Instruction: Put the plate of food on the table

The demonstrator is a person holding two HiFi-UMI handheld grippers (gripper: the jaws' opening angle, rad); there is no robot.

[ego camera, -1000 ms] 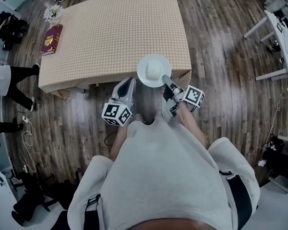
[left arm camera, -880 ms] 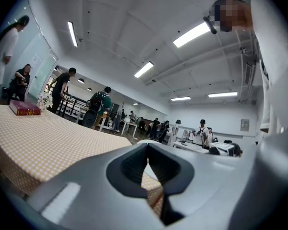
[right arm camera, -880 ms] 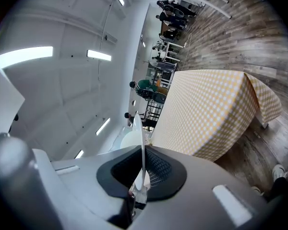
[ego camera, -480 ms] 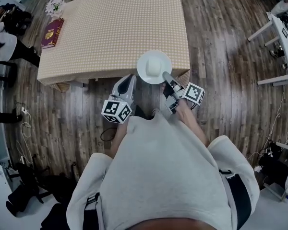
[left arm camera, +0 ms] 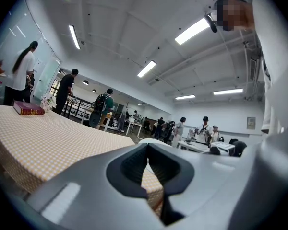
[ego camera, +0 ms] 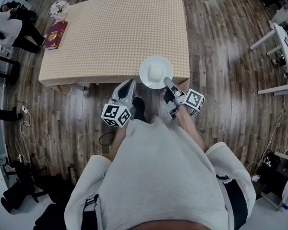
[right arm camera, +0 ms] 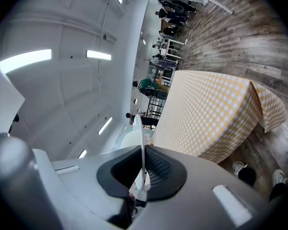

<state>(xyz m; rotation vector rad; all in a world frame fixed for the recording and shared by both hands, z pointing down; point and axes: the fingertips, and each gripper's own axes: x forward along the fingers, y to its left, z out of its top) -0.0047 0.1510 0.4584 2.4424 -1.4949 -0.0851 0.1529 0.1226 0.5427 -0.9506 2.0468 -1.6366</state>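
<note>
A white plate [ego camera: 155,72] with a pale mound of food hangs over the near right edge of the table [ego camera: 110,28], which wears a yellow checked cloth. My right gripper [ego camera: 167,82] is shut on the plate's near rim. In the right gripper view the rim [right arm camera: 141,138] stands edge-on between the pads, with the cloth [right arm camera: 206,114] beyond. My left gripper [ego camera: 129,83] hovers just short of the table's near edge, left of the plate. Its jaws are together with nothing in them, and the left gripper view looks across the cloth [left arm camera: 43,138].
A red book [ego camera: 53,35] and white flowers [ego camera: 59,7] lie at the table's far left corner. People stand on the wooden floor at the left [ego camera: 14,20]. White desks [ego camera: 285,47] line the right side. Cables [ego camera: 25,128] trail on the floor at left.
Both grippers and the plate have moved a little toward the table, and the plate now reaches further over its near edge. The people at the left have shifted.
</note>
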